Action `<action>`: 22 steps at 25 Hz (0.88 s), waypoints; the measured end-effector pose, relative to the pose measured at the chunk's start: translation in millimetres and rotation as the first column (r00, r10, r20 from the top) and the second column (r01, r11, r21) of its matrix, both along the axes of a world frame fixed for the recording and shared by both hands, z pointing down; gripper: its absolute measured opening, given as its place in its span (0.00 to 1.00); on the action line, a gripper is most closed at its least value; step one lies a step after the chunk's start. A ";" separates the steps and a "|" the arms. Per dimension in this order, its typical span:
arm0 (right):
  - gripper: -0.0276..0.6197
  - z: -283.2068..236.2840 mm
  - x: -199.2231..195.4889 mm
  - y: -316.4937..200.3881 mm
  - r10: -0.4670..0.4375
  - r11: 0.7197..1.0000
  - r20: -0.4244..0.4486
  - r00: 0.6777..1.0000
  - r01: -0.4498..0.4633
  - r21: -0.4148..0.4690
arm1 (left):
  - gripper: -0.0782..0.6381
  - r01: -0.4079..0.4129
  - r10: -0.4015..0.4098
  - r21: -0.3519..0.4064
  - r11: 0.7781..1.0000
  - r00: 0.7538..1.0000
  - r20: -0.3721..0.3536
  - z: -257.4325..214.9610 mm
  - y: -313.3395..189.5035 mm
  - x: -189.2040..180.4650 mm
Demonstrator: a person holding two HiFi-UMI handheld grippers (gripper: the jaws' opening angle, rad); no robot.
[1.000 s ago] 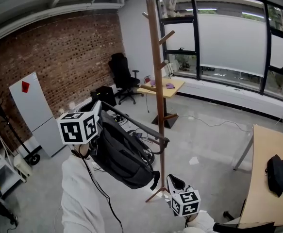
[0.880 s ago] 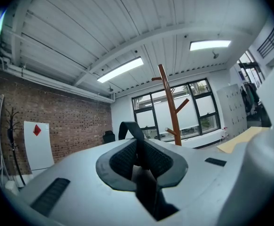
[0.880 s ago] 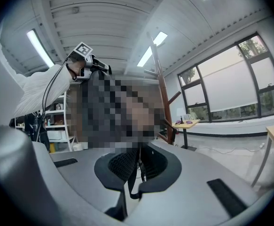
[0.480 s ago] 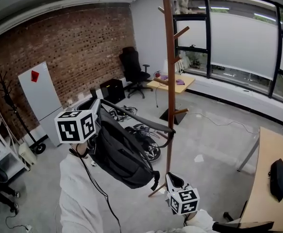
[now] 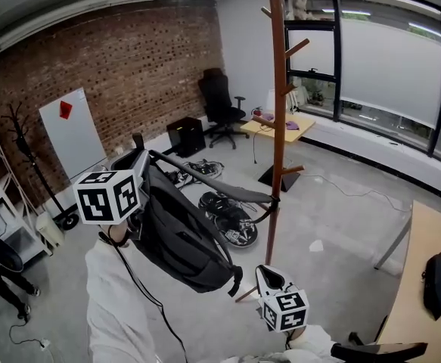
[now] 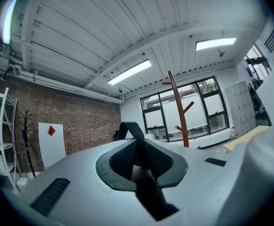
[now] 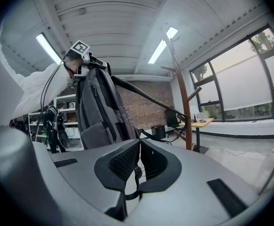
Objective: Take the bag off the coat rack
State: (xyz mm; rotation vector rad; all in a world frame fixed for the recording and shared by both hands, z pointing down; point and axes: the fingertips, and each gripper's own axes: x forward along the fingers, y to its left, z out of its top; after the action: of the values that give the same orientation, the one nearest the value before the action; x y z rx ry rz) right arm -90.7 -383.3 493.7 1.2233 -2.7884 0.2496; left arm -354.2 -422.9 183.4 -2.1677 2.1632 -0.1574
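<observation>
The bag [image 5: 182, 240] is held at mid-left, its loop pinched in the closed left hand-held gripper [image 6: 139, 157]. One strap [image 5: 212, 187] seems caught on the rack [image 5: 278, 127] and should be lifted off gently. The right hand-held gripper [image 7: 137, 161] is closed and empty.

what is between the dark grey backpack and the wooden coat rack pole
The dark grey backpack's own black shoulder strap spans that gap, pulled taut from the bag's top to the wooden coat rack pole. The head view shows it clearest.
</observation>
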 end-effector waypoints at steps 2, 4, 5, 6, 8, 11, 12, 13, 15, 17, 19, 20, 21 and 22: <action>0.06 0.2 -4.2 1.3 -0.011 1.000 -0.002 1.000 0.011 -0.001 | 0.17 0.007 -0.007 0.007 1.000 1.000 0.001 -3.3 6.1 -3.9; 0.06 0.8 -7.0 2.3 -0.020 1.000 -0.003 1.000 0.020 -0.002 | 0.17 0.011 -0.011 0.013 1.000 1.000 0.002 -6.3 11.5 -6.4; 0.06 1.0 -7.8 2.7 -0.024 1.000 -0.004 1.000 0.024 -0.003 | 0.17 0.013 -0.013 0.015 1.000 1.000 0.002 -7.6 14.2 -7.3; 0.06 0.9 -8.5 3.0 -0.028 1.000 -0.005 1.000 0.028 -0.002 | 0.17 0.015 -0.015 0.017 1.000 1.000 0.002 -9.0 16.7 -8.1; 0.06 0.0 -10.1 3.4 -0.034 0.999 -0.006 0.999 0.034 -0.001 | 0.17 0.019 -0.019 0.022 1.000 1.000 0.001 -11.7 21.8 -10.0; 0.06 -1.2 -12.0 2.8 -0.041 0.999 -0.005 0.999 0.041 0.001 | 0.17 0.023 -0.023 0.031 0.999 1.000 0.000 -17.1 29.4 -12.8; 0.06 -1.2 -12.5 2.3 -0.043 0.999 -0.005 0.999 0.043 0.001 | 0.17 0.023 -0.023 0.034 0.999 1.000 0.000 -19.0 31.9 -13.0; 0.06 -1.3 -13.2 1.9 -0.045 0.999 -0.004 0.999 0.045 0.001 | 0.17 0.022 -0.022 0.037 0.999 1.000 0.000 -20.8 34.3 -12.9; 0.06 -1.4 -16.2 2.4 -0.052 0.999 -0.002 0.999 0.052 -0.001 | 0.17 0.022 -0.022 0.040 0.999 1.000 0.006 -23.4 39.2 -12.0; 0.06 0.1 -20.6 5.3 -0.062 0.998 -0.002 0.998 0.062 -0.003 | 0.17 0.022 -0.022 0.040 0.999 1.000 0.012 -23.7 44.4 -11.5; 0.06 2.9 -24.1 8.9 -0.071 0.997 -0.002 0.997 0.071 -0.005 | 0.17 0.017 -0.018 0.038 0.999 1.000 0.015 -21.3 49.4 -10.2; 0.06 4.0 -24.8 9.9 -0.074 0.997 -0.002 0.997 0.074 -0.007 | 0.17 0.015 -0.015 0.034 0.999 1.000 0.016 -19.1 50.9 -8.5; 0.06 4.5 -24.9 10.1 -0.075 0.997 -0.002 0.997 0.075 -0.010 | 0.17 0.013 -0.014 0.029 0.999 1.000 0.018 -16.0 51.5 -6.2; 0.06 4.7 -24.8 10.0 -0.076 0.997 -0.003 0.997 0.076 -0.013 | 0.17 0.014 -0.015 0.022 1.000 1.000 0.024 -11.5 51.4 -3.6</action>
State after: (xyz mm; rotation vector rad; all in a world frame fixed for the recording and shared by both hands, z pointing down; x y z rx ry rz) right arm -115.5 -373.2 498.5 1.1109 -2.8187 0.2599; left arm -357.7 -371.5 171.9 -2.1277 2.1581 -0.1583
